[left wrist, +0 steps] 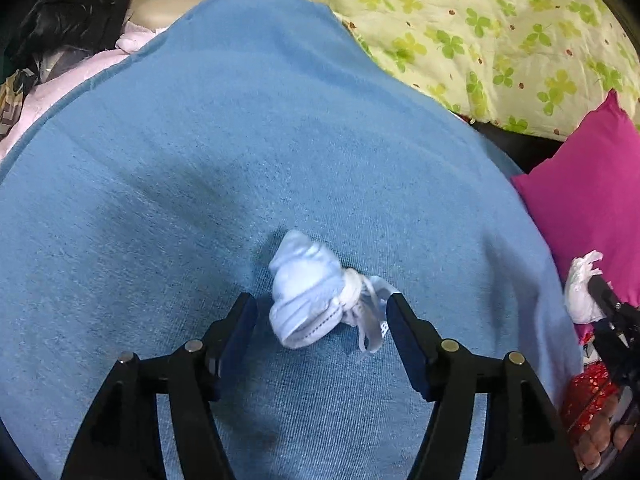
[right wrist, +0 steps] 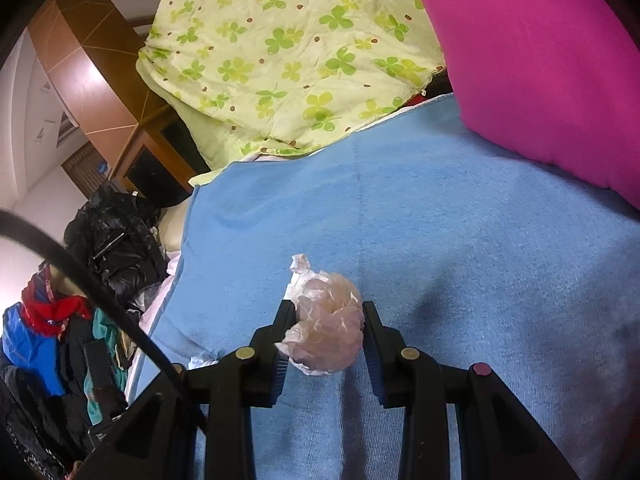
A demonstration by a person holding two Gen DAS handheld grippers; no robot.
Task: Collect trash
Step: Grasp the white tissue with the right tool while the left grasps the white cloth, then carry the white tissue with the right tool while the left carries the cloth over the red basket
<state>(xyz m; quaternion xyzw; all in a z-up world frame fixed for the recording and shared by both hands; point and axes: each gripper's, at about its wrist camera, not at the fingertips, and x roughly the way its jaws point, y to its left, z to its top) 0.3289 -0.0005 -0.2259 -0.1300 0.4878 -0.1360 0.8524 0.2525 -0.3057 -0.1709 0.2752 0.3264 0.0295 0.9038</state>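
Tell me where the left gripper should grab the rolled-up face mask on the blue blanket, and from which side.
Grip the rolled face mask across its fat bundled body, not the loose ear loops trailing beside it. Come from above; the left gripper already stands open astride it on the blue blanket, so probably just lower and close.

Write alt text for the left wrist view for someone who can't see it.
A rolled-up face mask lies on a blue blanket between the open left tongs, whose pads do not touch it. At the right edge the right tongs hold a crumpled white wad by a pink pillow; a clover-print quilt lies behind.
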